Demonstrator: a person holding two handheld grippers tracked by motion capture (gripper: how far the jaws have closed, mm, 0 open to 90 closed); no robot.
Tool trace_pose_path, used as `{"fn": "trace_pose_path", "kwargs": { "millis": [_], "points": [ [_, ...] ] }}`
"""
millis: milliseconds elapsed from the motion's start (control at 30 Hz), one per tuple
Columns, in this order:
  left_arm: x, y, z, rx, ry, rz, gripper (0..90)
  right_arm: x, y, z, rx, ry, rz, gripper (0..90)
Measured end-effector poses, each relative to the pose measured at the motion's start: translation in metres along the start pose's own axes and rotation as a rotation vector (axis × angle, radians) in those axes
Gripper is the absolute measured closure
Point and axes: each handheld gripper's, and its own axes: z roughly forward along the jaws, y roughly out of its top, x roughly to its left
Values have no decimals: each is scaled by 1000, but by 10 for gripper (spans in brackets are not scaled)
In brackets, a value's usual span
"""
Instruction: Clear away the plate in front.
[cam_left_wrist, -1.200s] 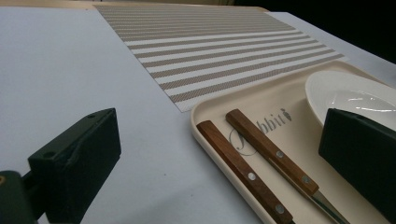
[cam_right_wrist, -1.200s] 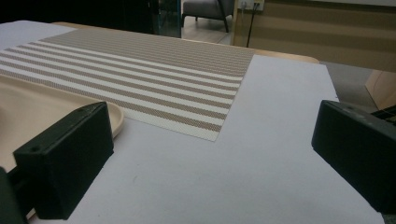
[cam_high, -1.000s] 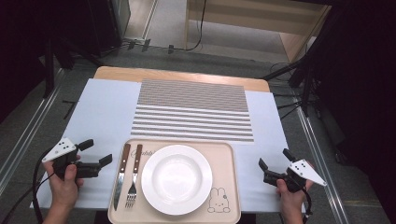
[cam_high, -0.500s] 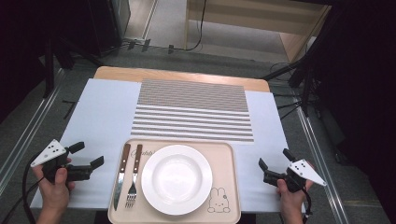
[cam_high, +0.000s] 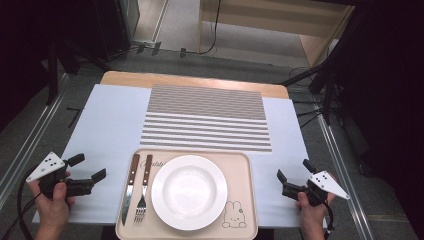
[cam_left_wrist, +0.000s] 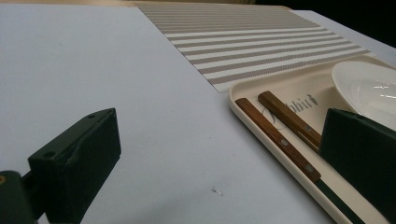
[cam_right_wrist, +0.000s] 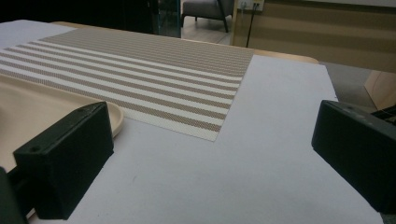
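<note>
Left gripper (cam_high: 85, 169), jaws wide, empty, nearer the knife (cam_high: 130, 187); knife's long axis runs front-to-back, near tabletop's front edge.

The rectangular plastic tray (cam_high: 240, 165) is a pale beige, with a small white rabbit outlined in dark lines (cam_high: 231, 217) printed in one corner and dark script lettering near the cutlery; the round ceramic plate (cam_high: 189, 192) is plain glossy white; the steel knife (cam_high: 129, 187) and steel fork (cam_high: 142, 192) both have reddish-brown wooden handles with pale rivets; the woven placemat (cam_high: 207, 117) runs in tan and white stripes; the table cover (cam_high: 107, 120) is pale bluish white; both grippers' jaws are black.
</note>
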Motion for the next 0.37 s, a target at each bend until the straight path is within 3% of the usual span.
{"fn": "trace_pose_path", "kwargs": {
  "millis": [367],
  "points": [
    [0,-2,2,14,18,3,0,0,0,0,3,0,-1,0]
  ]
}}
